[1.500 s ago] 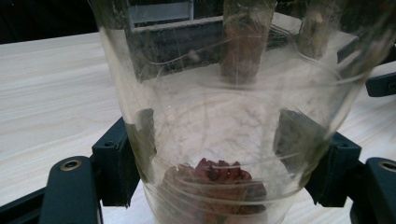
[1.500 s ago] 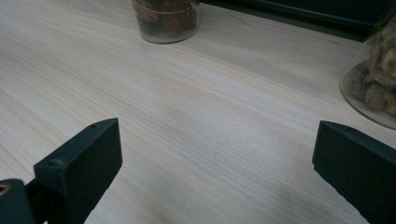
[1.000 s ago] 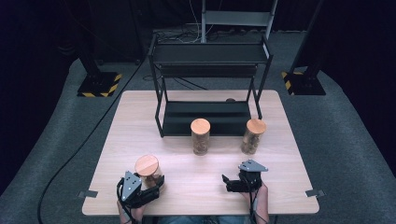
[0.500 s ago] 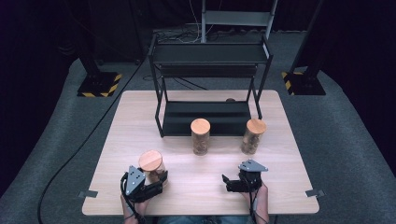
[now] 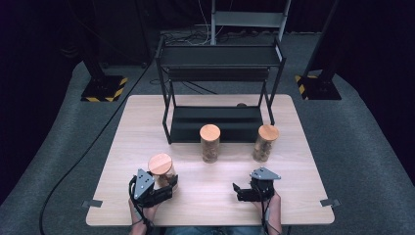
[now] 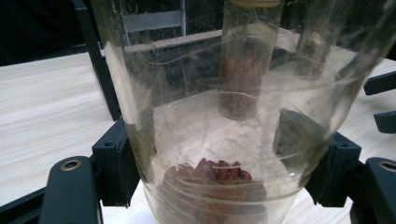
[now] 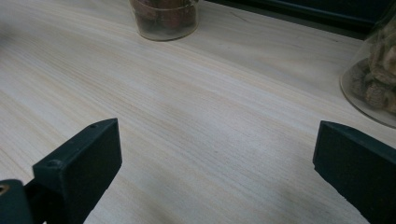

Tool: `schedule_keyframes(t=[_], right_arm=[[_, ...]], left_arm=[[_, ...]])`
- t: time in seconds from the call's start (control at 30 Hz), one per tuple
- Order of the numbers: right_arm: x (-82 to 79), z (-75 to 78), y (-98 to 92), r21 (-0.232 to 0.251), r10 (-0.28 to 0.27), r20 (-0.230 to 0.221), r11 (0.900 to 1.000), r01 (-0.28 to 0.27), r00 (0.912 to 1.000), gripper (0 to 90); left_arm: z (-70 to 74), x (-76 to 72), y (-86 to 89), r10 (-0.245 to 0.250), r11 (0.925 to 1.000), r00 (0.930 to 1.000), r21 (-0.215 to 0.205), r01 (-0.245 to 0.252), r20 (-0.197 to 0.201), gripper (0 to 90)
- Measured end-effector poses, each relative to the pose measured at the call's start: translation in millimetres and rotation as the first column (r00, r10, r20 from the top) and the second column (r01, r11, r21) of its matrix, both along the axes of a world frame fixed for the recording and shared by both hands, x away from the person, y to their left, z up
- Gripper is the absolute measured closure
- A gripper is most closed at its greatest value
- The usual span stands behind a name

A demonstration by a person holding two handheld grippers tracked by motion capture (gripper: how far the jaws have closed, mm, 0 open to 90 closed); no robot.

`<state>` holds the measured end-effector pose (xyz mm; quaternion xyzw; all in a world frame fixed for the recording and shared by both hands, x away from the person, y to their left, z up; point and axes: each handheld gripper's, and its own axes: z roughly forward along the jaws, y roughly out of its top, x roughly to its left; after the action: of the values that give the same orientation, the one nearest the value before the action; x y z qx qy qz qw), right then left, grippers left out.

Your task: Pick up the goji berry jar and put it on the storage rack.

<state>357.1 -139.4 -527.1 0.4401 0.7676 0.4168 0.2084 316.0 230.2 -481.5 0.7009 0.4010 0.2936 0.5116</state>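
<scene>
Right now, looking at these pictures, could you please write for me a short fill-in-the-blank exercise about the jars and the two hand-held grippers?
1. The left hand-held gripper is shut on a glass jar with a ____ lid.
2. The jaws of the right hand-held gripper stand ____, with nothing between them.
3. Counting the held one, ____ jars are on the wooden table.
4. The black shelf rack stands at the table's ____ edge.

Missing words: wooden; open; three; far
</scene>
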Motion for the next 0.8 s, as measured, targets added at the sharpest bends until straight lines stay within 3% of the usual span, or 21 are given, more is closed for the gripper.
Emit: schedule_keyframes(t=[0.53,0.8], right_arm=[[0.7,-0.2,-0.2,0.003,-0.001,-0.006,1.0,0.001,1.0,0.4],[0.6,-0.2,-0.1,0.001,-0.004,-0.005,1.0,0.004,1.0,0.4]], left_arm=[[3.4,13.3,-7.3,-0.028,0.9994,0.9996,0.022,0.028,0.001,25.0],[4.9,19.8,-6.1,-0.026,0.9995,0.9996,0.014,0.026,0.001,25.0]])
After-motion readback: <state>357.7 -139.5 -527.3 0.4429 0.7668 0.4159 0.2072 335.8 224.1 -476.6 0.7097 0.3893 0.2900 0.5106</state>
